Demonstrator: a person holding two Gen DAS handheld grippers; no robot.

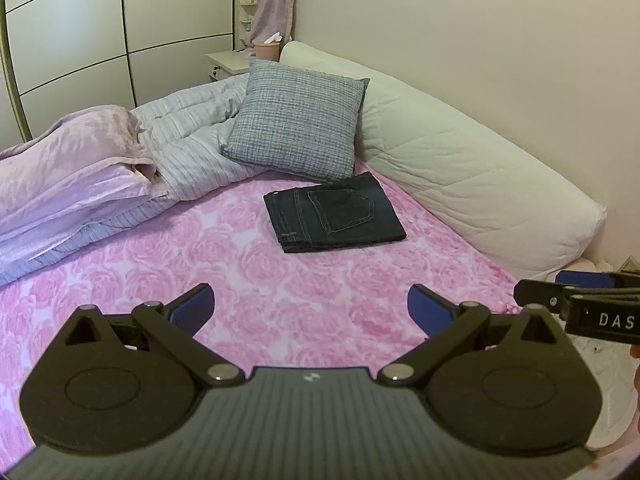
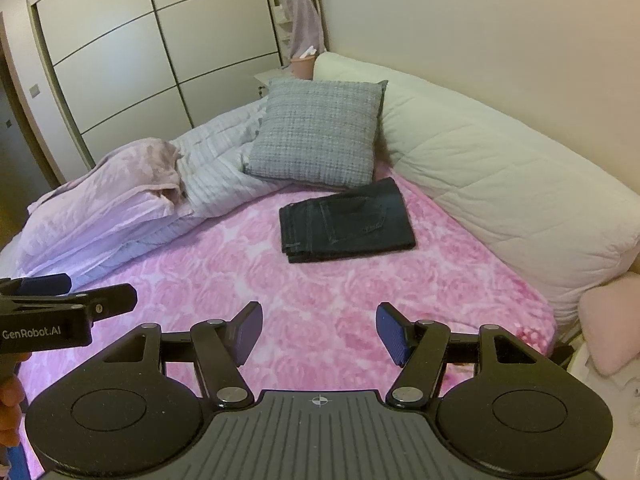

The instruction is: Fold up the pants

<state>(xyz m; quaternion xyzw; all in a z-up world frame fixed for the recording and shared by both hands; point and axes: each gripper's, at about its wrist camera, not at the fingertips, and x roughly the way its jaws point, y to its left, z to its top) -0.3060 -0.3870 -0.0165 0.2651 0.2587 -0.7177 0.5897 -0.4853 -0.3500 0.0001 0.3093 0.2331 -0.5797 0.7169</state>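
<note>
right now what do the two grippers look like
Both are matte black. The left gripper and right gripper each have two linkage arms with silver pivot pins, round discs on both sides of a ribbed base, and blue ribbed pads. White lettering on their sides reads "GenRobot.AI" and "DAS". No cables show.

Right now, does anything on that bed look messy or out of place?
The jeans look fine: folded into a neat flat stack on the pink blanket, with both grippers open and clear of them. Only the bedding is untidy, bunched in a heap along the far side beside the grey cushion.
</note>
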